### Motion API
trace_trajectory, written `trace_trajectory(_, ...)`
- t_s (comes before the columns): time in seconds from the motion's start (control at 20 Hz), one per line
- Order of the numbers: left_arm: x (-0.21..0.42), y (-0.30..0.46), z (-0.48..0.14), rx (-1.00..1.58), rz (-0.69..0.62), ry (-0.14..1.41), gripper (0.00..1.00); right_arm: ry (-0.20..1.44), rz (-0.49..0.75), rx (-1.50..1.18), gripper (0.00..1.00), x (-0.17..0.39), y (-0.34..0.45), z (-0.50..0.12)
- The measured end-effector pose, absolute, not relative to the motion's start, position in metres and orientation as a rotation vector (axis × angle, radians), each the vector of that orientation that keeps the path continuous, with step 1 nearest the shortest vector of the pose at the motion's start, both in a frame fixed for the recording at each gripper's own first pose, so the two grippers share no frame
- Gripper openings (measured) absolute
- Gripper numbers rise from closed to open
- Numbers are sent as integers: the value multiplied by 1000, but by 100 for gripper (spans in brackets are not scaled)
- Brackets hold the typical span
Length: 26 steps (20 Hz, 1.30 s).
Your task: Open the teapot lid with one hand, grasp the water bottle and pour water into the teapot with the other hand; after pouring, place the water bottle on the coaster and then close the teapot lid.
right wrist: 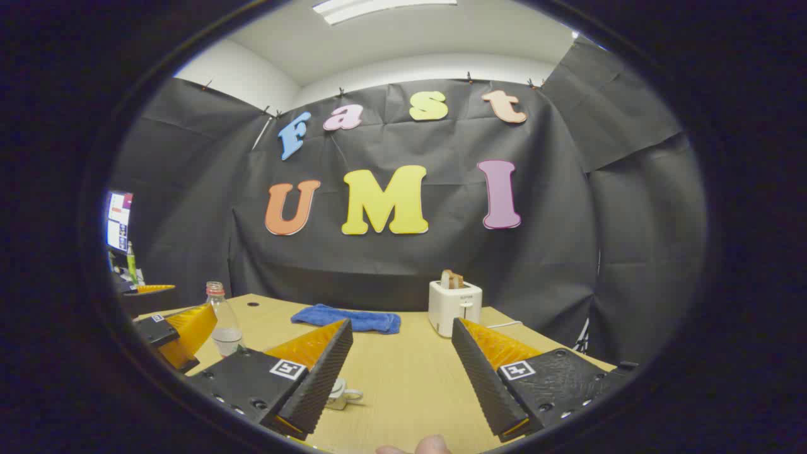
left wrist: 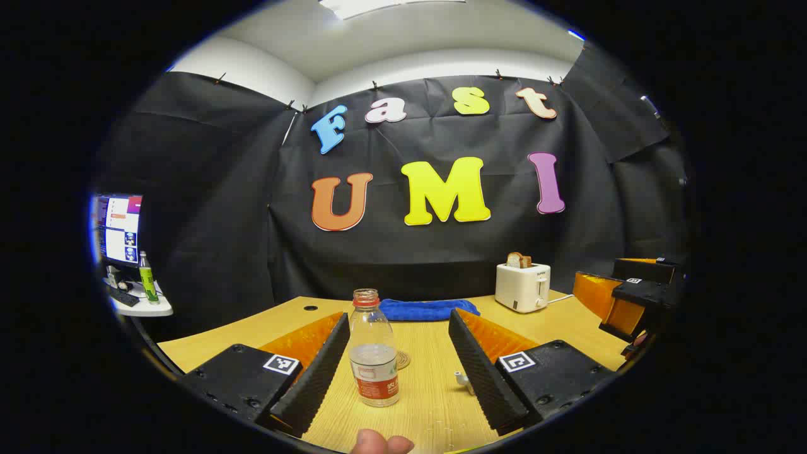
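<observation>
Now I see the clear plastic water bottle with red cap ring (left wrist: 374,353) standing upright on the wooden table (left wrist: 429,403), neck up, between the wide-open fingers of my left gripper (left wrist: 397,372), untouched. My right gripper (right wrist: 403,372) also gapes open, and the small white teapot (right wrist: 340,393) sits just beside its left finger.

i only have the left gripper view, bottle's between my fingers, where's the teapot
Observer: In the right gripper view, the teapot sits on the table, partly hidden behind the left finger of the right hand-held gripper.
Operator: is that gripper holding it
Observer: No. Its jaws stand wide open, with bare table between them.
Operator: which way is the handle
Observer: It sticks out toward the gap between those fingers.
</observation>
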<state>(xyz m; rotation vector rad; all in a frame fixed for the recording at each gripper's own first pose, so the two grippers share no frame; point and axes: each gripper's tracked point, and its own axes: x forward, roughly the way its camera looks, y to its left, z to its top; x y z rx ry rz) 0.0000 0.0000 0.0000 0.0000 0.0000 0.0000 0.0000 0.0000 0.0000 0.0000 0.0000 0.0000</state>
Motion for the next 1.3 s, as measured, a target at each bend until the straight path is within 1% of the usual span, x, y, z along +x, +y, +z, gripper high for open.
trace_trajectory(0.25,0,1,0,7,-7,3,99,-7,8,-13,95,0,4,2)
trace_trajectory(0.3,-1,1,1,8,-8,3,99,-7,10,-14,97,-1,4,2)
trace_trajectory(0.35,-1,2,2,7,-7,3,99,-6,12,-13,95,-1,4,3)
trace_trajectory(1.0,-1,2,2,29,-2,11,99,27,38,-11,96,1,13,-10)
trace_trajectory(1.05,-2,3,2,29,-1,11,99,28,45,-13,97,1,16,-12)
trace_trajectory(1.1,-1,5,3,27,0,9,99,30,53,-15,96,1,19,-14)
trace_trajectory(1.3,1,16,-2,28,4,30,99,68,101,-13,97,10,38,-33)
